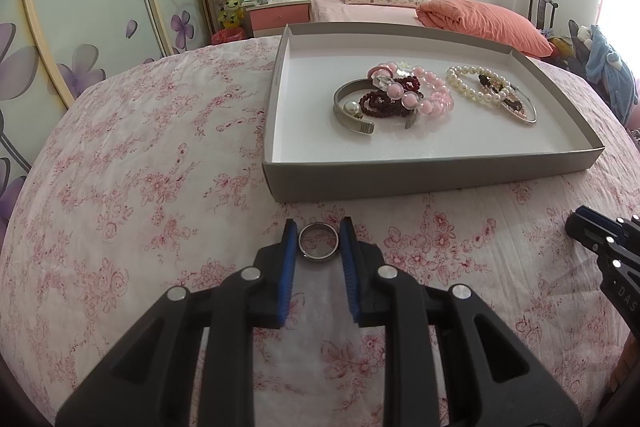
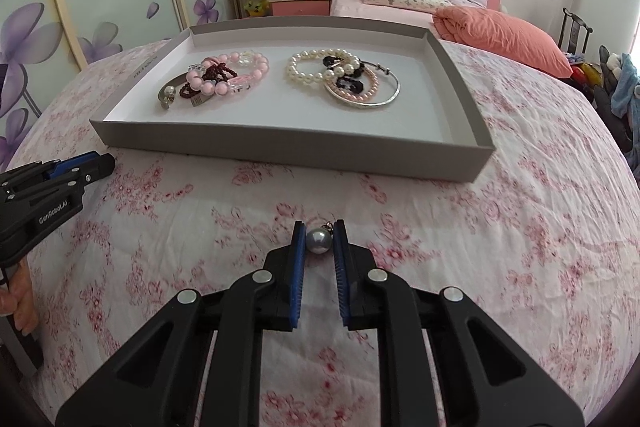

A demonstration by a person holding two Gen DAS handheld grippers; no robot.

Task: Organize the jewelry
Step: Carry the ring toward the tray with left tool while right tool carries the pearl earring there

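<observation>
My left gripper (image 1: 319,233) is shut on a silver ring (image 1: 319,241), held between its blue pads just above the floral cloth, in front of the grey tray (image 1: 420,173). My right gripper (image 2: 319,237) is shut on a grey pearl earring (image 2: 319,240) in front of the same tray (image 2: 280,151). The tray holds two heaps: pink and dark red bead bracelets with a silver cuff (image 1: 394,97) on the left, and white pearl bracelets with a thin silver bangle (image 1: 494,91) on the right. The right gripper also shows at the right edge of the left wrist view (image 1: 600,239).
The pink floral cloth (image 1: 140,167) covers the rounded surface under the tray. Behind it are a bed with an orange duvet (image 1: 480,19), a pink nightstand (image 1: 278,17) and a floral wardrobe (image 1: 80,7). The left gripper's body (image 2: 48,187) is at the left edge of the right wrist view.
</observation>
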